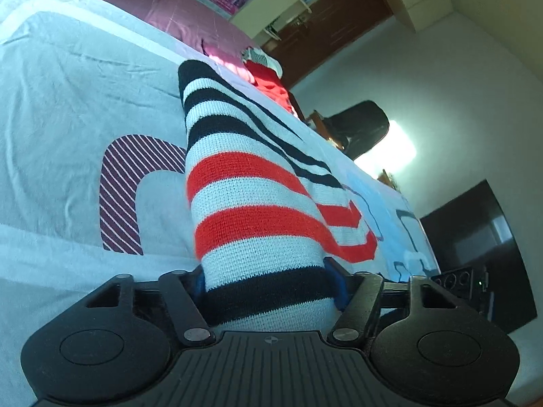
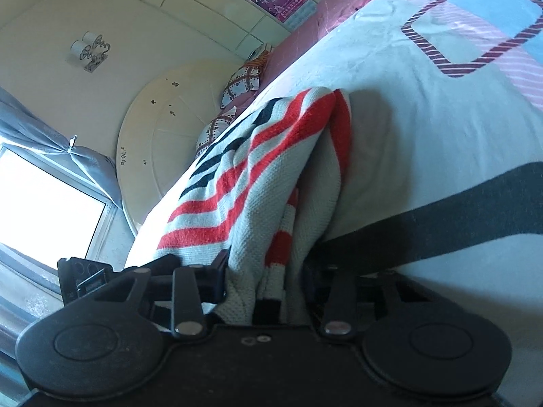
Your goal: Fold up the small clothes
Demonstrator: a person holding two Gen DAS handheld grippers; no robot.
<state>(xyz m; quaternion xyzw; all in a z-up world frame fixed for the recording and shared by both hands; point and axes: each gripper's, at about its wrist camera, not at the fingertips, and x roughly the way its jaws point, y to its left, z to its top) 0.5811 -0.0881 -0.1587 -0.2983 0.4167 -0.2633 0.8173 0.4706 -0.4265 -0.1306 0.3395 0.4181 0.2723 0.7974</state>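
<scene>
A knit garment (image 1: 237, 186) with white, red and black stripes lies on the pale bed sheet (image 1: 68, 84), one end lifted toward the camera. My left gripper (image 1: 266, 281) is shut on that end: the fabric fills the gap between its blue pads (image 1: 334, 281). In the right wrist view the same garment (image 2: 244, 169) hangs bunched and folded over itself. My right gripper (image 2: 268, 271) is shut on the gathered edge, with cloth packed between its black fingers (image 2: 219, 271). The fingertips are mostly hidden by the fabric in both views.
The sheet (image 2: 424, 118) carries maroon striped shapes and a dark band. Red clothing (image 1: 268, 81) lies at the far edge beside a pink padded border (image 1: 190, 17). Patterned pillows (image 2: 241, 81) rest by a round white headboard (image 2: 163, 125). A dark chair (image 1: 359, 125), a dark cabinet (image 1: 475, 244) and a bright window (image 2: 44, 203) stand beyond the bed.
</scene>
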